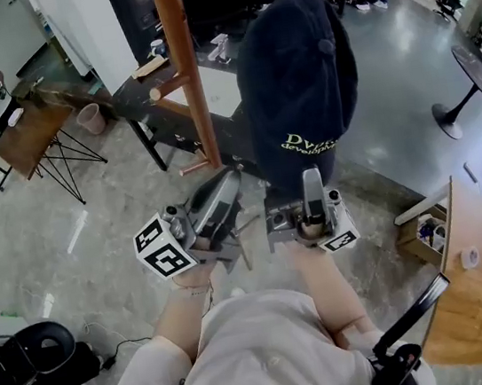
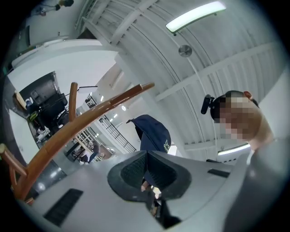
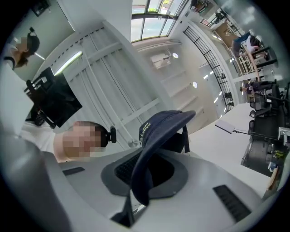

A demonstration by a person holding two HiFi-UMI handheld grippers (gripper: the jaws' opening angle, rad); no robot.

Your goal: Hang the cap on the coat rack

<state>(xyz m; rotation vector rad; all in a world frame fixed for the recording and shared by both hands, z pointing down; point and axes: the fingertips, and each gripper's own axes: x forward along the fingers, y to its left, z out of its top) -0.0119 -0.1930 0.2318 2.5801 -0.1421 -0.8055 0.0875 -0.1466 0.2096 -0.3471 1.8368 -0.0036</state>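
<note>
While the person holds a tool in each hand, the right tool (image 1: 311, 178) bites down on the brim of the dark blue cap (image 1: 295, 71); its two jaws are pressed on the brim from both sides, and the right gripper view shows the brim running up between them. The cap is up in the air, not on the rack; its round top points far away from the person, and some pale letters show on its front, low down near the tool.

The coat rack (image 1: 183, 61) is a brown wooden pole just left of the cap; the cap and the pole do not touch. One short peg (image 1: 167, 86) sticks out to the left of the pole, and another peg (image 1: 194, 164) sits lower down, closer to the person.

The left tool (image 1: 228, 178) is to the left of the right tool and points toward the low part of the pole; its jaws are closed together with nothing in them. In the left gripper view the pole crosses as a long brown curve, and the blue cap hangs below it, apart from it.

Behind the rack is a dark tabletop (image 1: 140, 90) with a white sheet (image 1: 218, 87) lying on it; a pink bucket (image 1: 91, 118) stands on the grey floor (image 1: 96, 244) at the far left.
</note>
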